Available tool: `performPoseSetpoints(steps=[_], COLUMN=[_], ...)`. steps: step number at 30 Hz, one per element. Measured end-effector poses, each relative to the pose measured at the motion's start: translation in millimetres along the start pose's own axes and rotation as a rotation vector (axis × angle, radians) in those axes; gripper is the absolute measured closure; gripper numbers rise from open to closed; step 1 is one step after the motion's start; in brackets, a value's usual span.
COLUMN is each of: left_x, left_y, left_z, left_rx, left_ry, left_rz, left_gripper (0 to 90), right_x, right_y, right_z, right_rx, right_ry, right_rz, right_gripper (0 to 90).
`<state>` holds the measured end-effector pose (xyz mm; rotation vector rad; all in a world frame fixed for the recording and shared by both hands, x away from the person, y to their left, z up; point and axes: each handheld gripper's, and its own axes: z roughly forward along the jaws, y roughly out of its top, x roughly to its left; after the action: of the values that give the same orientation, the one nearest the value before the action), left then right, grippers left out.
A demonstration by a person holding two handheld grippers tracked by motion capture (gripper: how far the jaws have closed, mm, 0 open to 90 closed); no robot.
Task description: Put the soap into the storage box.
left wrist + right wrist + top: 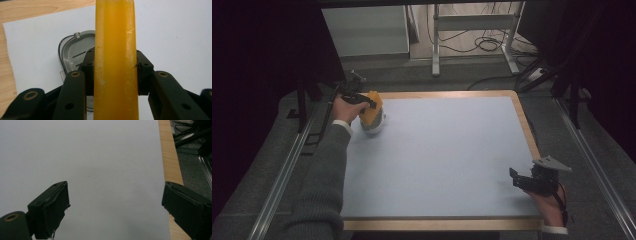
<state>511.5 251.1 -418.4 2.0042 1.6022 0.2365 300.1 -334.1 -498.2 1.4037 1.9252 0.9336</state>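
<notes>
An orange bar of soap (115, 50) stands upright between the jaws of my left gripper (370, 104), whose pads press on its two sides. Just under it sits a metal soap dish (72, 51) with slots in its floor, near the table's far left corner; in the high view the soap dish (375, 125) shows below the orange soap (372, 111). My right gripper (518, 180) rests low at the near right of the table. In the right gripper view its fingers (51, 207) stand wide apart with nothing between them.
The table is a pale blue-grey sheet (437, 150) on a wooden board with a bare wood rim (524, 120). Metal rails (282, 175) run along both sides. Cables and a frame's legs (472, 40) lie on the floor beyond the far edge.
</notes>
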Motion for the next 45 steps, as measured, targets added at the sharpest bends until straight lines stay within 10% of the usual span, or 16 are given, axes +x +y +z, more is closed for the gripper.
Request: performPoseSetpoints(steps=[26,40,45], left_x=[18.9,25.8,24.5], left_y=[-8.7,-13.8,-11.8], left_z=[22.5,35.5,27.4], left_rx=[-0.005,0.025,-0.006], left_ry=[0.023,0.042,0.032], left_rz=[-0.166,-0.201,-0.175], left_gripper=[61.4,60.9,47.9], right_x=[0.0,-1.1,-0.6], right_y=[-1.0,-1.7,-1.8], right_z=[0.8,1.6,2.0], right_rx=[0.006,0.008,0.009], right_ry=[-0.005,-0.009,-0.008], right_rz=[-0.007,-0.006,-0.009], right_gripper=[7.5,7.5,7.5])
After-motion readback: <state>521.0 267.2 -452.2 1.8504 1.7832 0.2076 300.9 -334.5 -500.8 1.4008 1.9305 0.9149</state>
